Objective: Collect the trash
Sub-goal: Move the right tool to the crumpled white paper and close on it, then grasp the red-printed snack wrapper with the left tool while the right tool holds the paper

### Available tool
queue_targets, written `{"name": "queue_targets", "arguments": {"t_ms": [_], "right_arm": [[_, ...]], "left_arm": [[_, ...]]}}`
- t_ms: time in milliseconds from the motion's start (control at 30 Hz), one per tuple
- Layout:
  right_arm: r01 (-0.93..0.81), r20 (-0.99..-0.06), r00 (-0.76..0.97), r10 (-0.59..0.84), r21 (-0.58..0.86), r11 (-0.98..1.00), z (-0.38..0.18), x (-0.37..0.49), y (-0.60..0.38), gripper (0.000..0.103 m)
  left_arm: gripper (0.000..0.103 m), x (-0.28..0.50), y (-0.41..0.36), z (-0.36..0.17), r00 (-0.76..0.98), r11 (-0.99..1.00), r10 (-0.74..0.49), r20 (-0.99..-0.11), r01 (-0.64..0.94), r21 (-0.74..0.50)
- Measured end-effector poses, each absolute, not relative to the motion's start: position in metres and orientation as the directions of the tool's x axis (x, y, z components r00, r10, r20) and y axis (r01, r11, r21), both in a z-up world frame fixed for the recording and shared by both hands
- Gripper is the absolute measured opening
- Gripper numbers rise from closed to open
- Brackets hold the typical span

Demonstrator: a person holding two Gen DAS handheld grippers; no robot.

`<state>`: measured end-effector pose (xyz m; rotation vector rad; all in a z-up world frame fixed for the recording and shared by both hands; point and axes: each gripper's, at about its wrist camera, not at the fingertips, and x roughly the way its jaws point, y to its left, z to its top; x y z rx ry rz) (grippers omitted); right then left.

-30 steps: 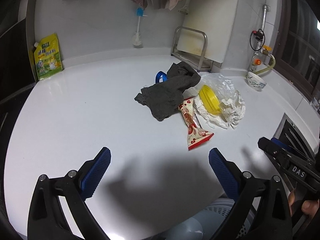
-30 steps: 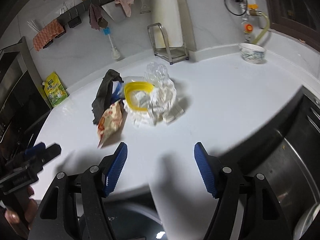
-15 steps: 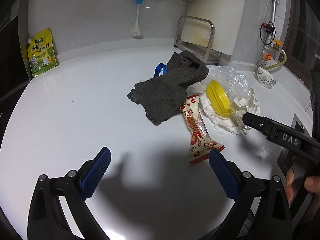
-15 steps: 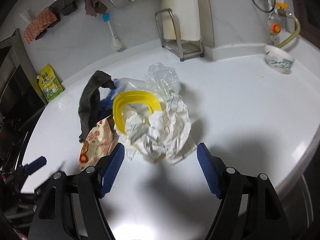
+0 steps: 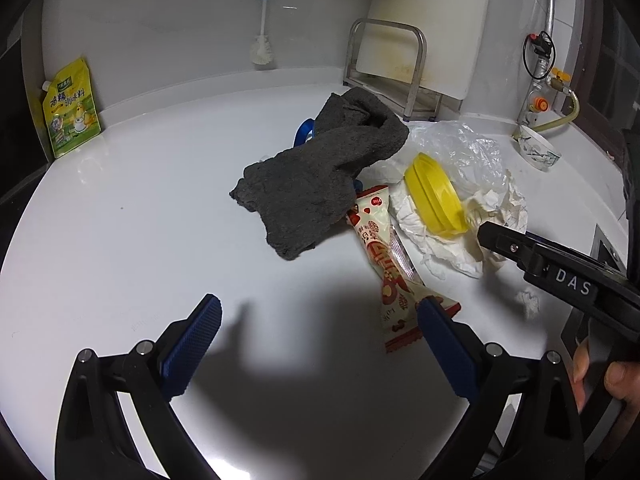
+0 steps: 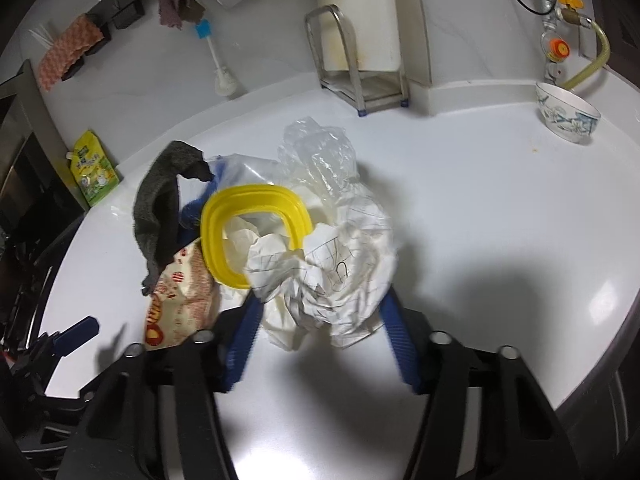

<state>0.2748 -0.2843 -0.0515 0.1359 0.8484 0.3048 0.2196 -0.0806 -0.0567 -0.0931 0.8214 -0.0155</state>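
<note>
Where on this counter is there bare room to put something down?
Bare: the wide stretch between the yellow pouch and the grey cloth, and the counter between the crumpled paper and the bowl. Crowded: the trash pile around the yellow lid.
</note>
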Motion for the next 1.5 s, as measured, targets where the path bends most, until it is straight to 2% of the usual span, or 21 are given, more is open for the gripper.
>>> {"name": "queue_targets", "arguments": {"t_ms": [67, 200, 567, 767, 1033, 1067, 1133, 1233, 1367, 1500], "right_arm": [[-0.213, -0.709, 0.625, 0.327, 0.248, 0.945, -0.05, 0.274, -0.287, 0.04], [-0.194, -0.694, 0.629, 0.351, 0.297, 0.935, -0.053, 0.269, -0.301, 0.035], [-0.175, -0.64, 0.665, 0.384, 0.366, 0.914, -0.049, 0.26, -0.327, 0.034], [-0.175, -0.609, 0.683, 0.403, 0.399, 0.9, -0.048, 0.259, -0.337, 0.034], [-0.162, -0.586, 0.696, 0.415, 0.435, 0.886, -0.047, 0.258, -0.345, 0.034], [-0.16, -0.585, 0.698, 0.413, 0.435, 0.886, -0.046, 0.258, -0.345, 0.034], [-0.155, -0.584, 0.7, 0.41, 0.436, 0.886, -0.046, 0.258, -0.347, 0.034], [-0.146, -0.582, 0.701, 0.411, 0.448, 0.882, -0.047, 0.259, -0.35, 0.034], [-0.148, -0.582, 0.701, 0.412, 0.446, 0.882, -0.047, 0.259, -0.349, 0.034], [-0.154, -0.587, 0.7, 0.406, 0.432, 0.889, -0.047, 0.259, -0.346, 0.034]], "left_arm": [[0.097, 0.221, -0.083, -0.057, 0.678, 0.995, -0.055, -0.733, -0.026, -0.098], [0.097, 0.218, -0.088, -0.057, 0.677, 0.994, -0.066, -0.733, -0.02, -0.109], [0.097, 0.225, -0.097, -0.05, 0.692, 0.996, -0.024, -0.722, -0.05, -0.08], [0.097, 0.243, -0.106, -0.053, 0.669, 0.994, -0.013, -0.743, -0.071, -0.081], [0.094, 0.25, -0.122, -0.063, 0.659, 0.997, 0.053, -0.75, -0.082, -0.002], [0.092, 0.25, -0.123, -0.064, 0.663, 0.997, 0.058, -0.747, -0.083, 0.004], [0.076, 0.251, -0.125, -0.066, 0.659, 0.997, 0.057, -0.75, -0.075, 0.01], [0.063, 0.254, -0.125, -0.071, 0.64, 0.998, 0.053, -0.766, -0.069, 0.012], [0.036, 0.254, -0.122, -0.071, 0.64, 0.998, 0.036, -0.768, -0.061, -0.005], [0.025, 0.25, -0.122, -0.066, 0.656, 0.999, 0.023, -0.755, -0.042, -0.007]]}}
